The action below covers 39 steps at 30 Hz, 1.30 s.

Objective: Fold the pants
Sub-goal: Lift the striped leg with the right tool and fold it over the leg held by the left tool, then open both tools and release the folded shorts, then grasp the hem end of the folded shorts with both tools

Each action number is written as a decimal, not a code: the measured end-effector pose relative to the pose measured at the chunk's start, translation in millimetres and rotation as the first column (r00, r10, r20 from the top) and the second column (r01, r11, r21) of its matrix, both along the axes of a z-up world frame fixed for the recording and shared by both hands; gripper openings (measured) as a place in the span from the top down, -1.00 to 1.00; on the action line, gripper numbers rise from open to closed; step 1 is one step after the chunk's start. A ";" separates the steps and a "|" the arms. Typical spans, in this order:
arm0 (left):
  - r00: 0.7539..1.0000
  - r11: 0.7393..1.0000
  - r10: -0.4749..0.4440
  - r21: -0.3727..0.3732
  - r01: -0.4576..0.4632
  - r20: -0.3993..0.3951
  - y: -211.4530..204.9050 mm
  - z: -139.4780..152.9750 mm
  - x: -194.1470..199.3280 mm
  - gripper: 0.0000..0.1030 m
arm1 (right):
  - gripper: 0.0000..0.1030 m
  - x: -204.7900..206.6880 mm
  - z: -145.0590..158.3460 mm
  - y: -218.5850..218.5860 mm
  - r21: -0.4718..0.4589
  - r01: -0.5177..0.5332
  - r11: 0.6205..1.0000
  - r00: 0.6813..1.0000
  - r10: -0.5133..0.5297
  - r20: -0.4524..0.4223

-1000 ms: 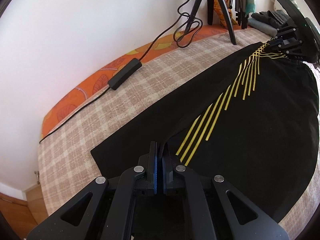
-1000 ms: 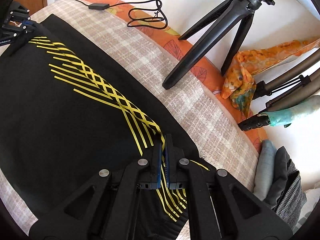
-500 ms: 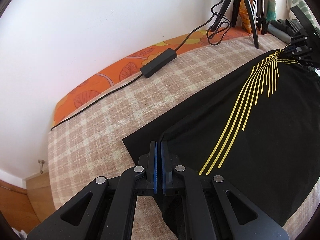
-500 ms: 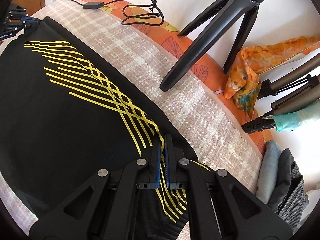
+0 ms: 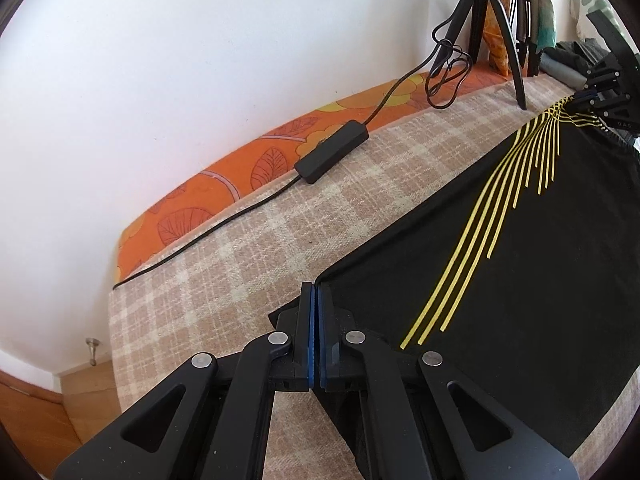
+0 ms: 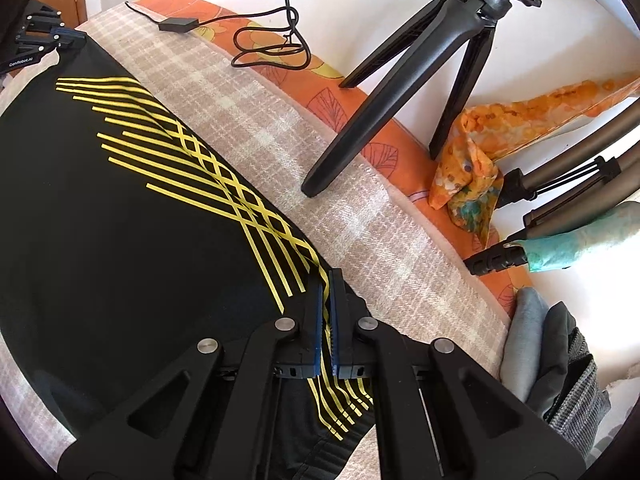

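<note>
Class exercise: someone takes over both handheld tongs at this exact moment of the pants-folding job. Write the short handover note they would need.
Left tongs: shut on a corner of the black pants, at the leg end.
Right tongs: shut on the pants' edge at the other end, where the yellow stripes cross.
The pants lie spread along the checked blanket, their far edge held between both tongs.
Done: both grips set.
Left: probably carry the held edge over to make the fold, release, smooth. Keep away from the tripod and cable.
</note>
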<state>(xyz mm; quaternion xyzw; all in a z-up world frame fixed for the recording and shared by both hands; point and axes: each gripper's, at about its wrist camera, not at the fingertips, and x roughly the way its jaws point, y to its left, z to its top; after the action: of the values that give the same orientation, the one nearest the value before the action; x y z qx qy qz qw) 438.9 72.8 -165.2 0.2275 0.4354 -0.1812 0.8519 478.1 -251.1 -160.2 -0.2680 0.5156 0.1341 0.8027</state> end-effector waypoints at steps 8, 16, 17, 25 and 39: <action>0.989 0.989 0.144 0.009 -0.144 0.019 40.1 10.3 9.1 0.87 | 0.95 3.8 -16.8 1.4 -0.021 0.000 1.000 1.000 -0.001 -0.023; 0.987 0.988 0.157 -0.013 -0.156 0.036 52.1 26.8 -31.5 0.87 | -0.05 13.6 -1.4 -16.9 0.003 0.104 0.995 0.992 -0.104 0.075; 0.988 0.988 0.152 -0.031 -0.151 0.032 52.1 30.8 -40.2 0.87 | -0.11 12.2 7.7 -27.5 0.068 0.136 0.988 0.987 -0.141 0.082; 0.985 0.957 0.173 -0.232 -0.171 -0.012 37.0 48.0 -104.0 0.64 | -0.11 -38.0 58.1 -110.2 0.482 0.346 0.805 0.905 -0.422 0.055; 0.793 0.544 0.416 -0.578 -0.609 -0.444 77.3 4.7 -165.2 0.05 | -0.12 -77.1 1.5 -59.3 0.332 0.331 0.883 0.940 -0.341 -0.029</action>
<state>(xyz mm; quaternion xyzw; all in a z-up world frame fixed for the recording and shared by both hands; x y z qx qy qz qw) 273.7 150.1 -160.5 -0.2741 0.4866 -0.0992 0.8236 401.0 -310.4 -158.7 -0.0375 0.5120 0.0742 0.8550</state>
